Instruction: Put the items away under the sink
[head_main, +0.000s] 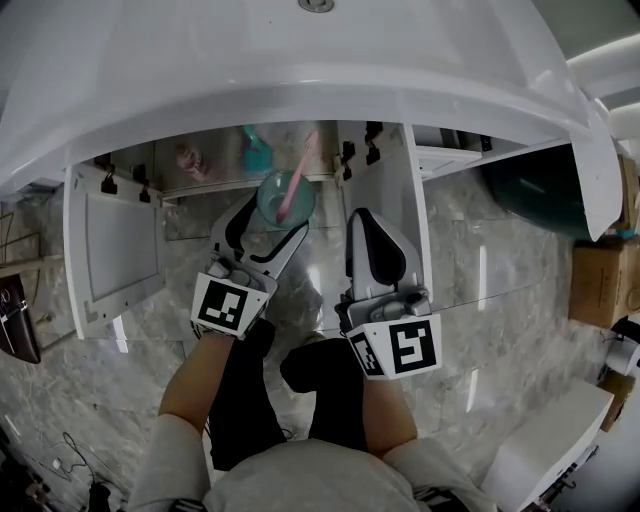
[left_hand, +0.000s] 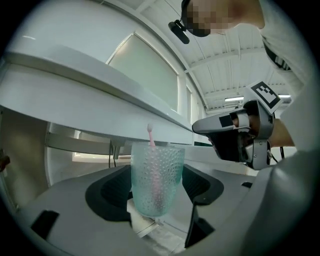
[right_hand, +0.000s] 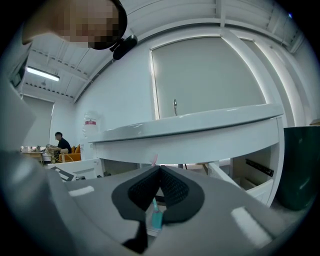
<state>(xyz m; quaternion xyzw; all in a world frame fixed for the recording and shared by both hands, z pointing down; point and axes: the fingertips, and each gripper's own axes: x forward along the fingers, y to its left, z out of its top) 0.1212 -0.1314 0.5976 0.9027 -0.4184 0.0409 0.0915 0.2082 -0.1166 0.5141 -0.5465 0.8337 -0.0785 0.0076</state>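
Left claw (left_hand: 156, 199) pinches dimpled teal cup (left_hand: 156, 172) with pink toothbrush (left_hand: 150, 135), right claw (right_hand: 159, 173) pressed together

A dark green bin (head_main: 535, 192) stands on the marble floor (head_main: 130, 380), a cardboard box (head_main: 603, 282) just beside it. Far off, a person (right_hand: 62, 143) sits, perhaps on an orange sofa (right_hand: 76, 149).

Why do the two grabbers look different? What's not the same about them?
The left gripper has its jaws apart around a bumpy teal cup with a pink toothbrush in it; the right gripper has its jaws together at the tips, with no cup. In the head view the left gripper slants toward the right gripper, which points straight ahead. Both face the open cabinet under the sink.
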